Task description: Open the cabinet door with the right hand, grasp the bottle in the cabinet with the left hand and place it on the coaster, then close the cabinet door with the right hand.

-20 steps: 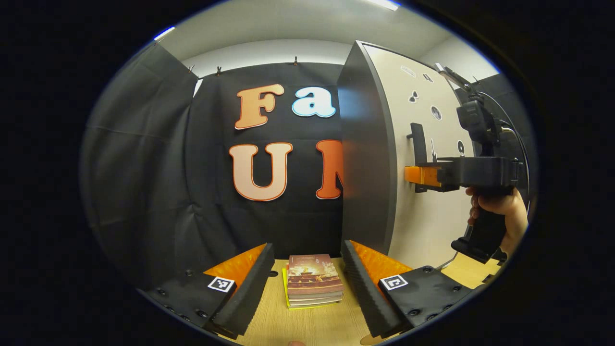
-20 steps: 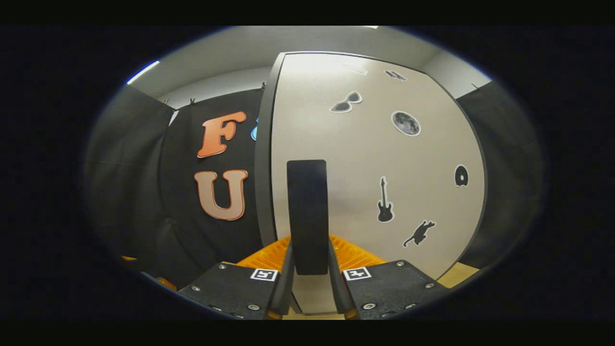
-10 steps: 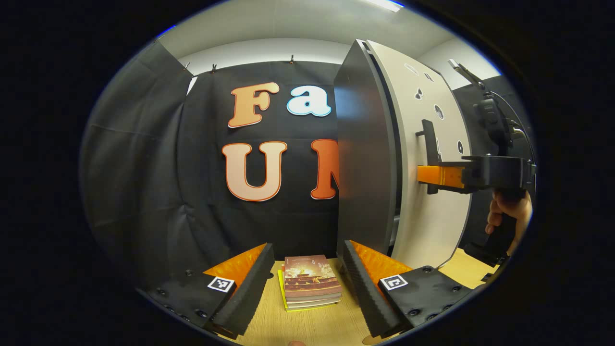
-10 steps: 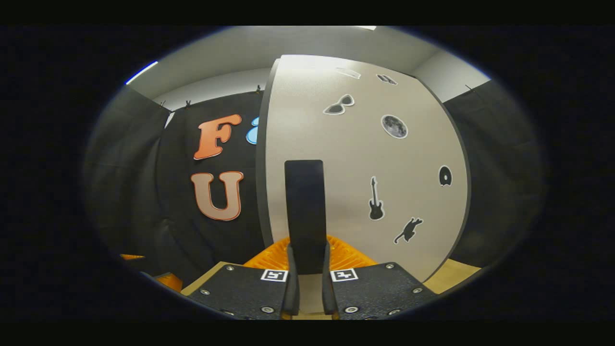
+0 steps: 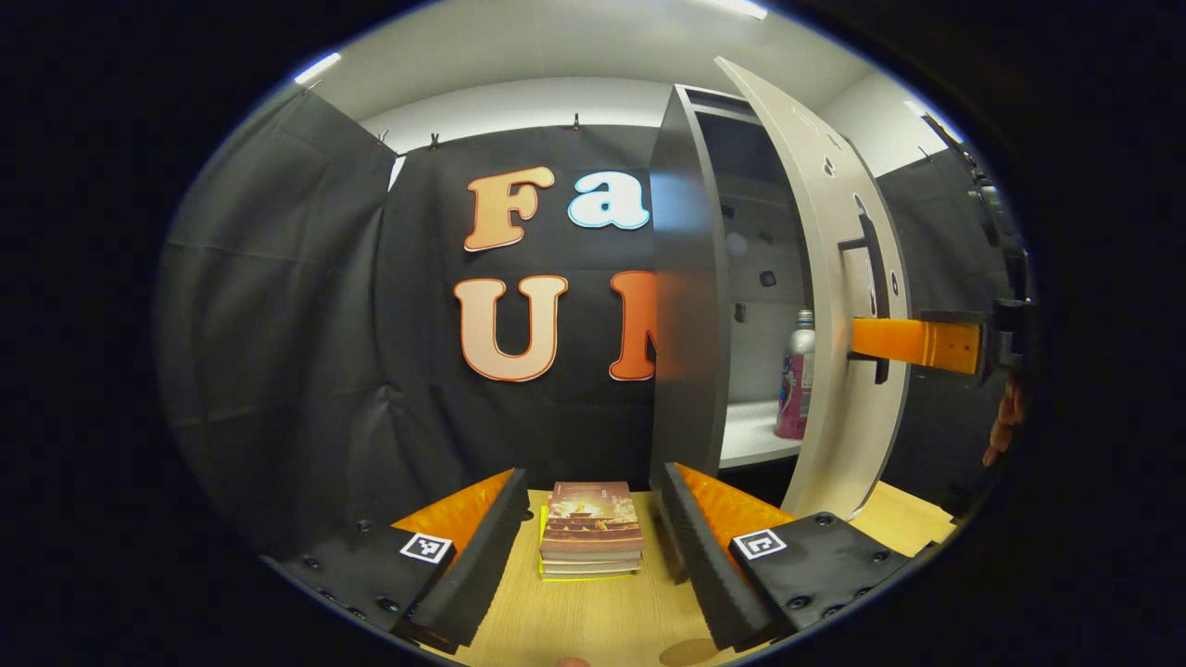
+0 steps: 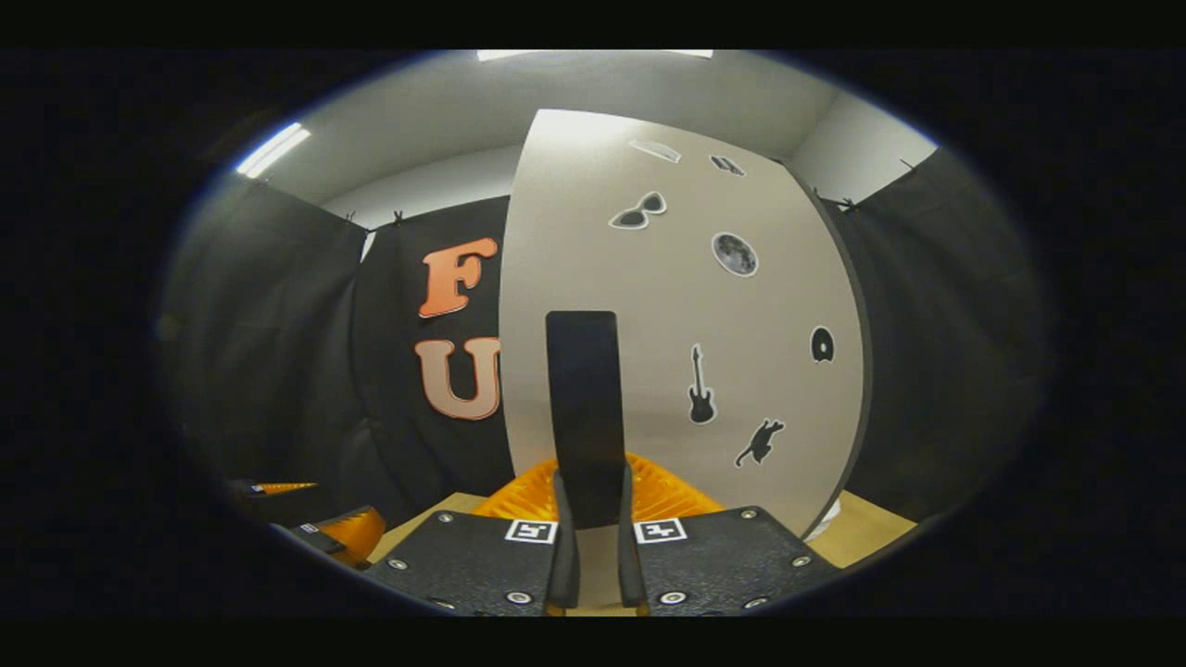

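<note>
Two risks worth flagging — right gripper (image 6: 590, 519) clenched on the black bar handle (image 6: 582, 417) of the pale grey sticker-dotted cabinet door (image 6: 667, 306), door swung partly open; a pull off the hinge arc likely slides the fingers off that smooth handle. Second risk: reaching in too early, with the gap beside the dark cabinet side panel (image 5: 686, 306) probably too narrow, likely knocking the bottle over. Left gripper (image 5: 593, 547) released, jaws spread wide and empty above a small stack of books (image 5: 591, 530) on the light wooden table (image 5: 593, 621). Pink-labelled bottle with a silver cap (image 5: 795, 375) upright on the white cabinet shelf (image 5: 746, 440) — well apart from the left jaws, ahead and to their right, just behind the door's edge. Coaster not identified with certainty.
</note>
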Tool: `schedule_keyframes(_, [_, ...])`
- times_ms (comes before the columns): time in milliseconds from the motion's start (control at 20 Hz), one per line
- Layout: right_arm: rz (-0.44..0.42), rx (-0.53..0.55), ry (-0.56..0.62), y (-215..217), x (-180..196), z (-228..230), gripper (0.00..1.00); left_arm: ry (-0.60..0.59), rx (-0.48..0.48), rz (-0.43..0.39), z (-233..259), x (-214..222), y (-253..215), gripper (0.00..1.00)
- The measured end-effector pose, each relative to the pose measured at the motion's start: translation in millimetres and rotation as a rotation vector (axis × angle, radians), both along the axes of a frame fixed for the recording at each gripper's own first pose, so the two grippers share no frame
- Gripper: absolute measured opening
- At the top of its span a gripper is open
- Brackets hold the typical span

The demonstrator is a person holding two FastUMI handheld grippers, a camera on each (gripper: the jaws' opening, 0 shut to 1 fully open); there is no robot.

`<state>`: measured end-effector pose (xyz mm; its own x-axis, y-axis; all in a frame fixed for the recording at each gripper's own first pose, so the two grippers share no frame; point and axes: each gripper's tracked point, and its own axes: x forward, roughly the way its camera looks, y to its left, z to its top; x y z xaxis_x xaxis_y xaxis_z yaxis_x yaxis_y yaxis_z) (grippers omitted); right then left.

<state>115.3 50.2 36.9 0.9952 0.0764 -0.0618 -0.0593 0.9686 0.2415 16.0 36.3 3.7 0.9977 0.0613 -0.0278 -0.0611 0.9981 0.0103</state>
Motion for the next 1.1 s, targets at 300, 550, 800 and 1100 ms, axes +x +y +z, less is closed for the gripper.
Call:
schedule_keyframes(300, [0.072,0.025,-0.016,-17,-23,-1,0.16,-0.015,-0.02,0.048,5,-52,-47,0.94])
schedule_keyframes(550, [0.072,0.032,-0.014,-35,-45,-3,0.16,-0.025,-0.02,0.081,11,-88,-74,0.95])
schedule_keyframes(800, [-0.018,0.023,-0.002,-57,-50,-5,0.11,-0.041,-0.003,0.028,20,-89,-100,0.94])
schedule_keyframes(1100, [-0.154,-0.022,0.01,-94,-57,-7,0.12,-0.063,-0.005,-0.091,31,-61,-137,0.94])
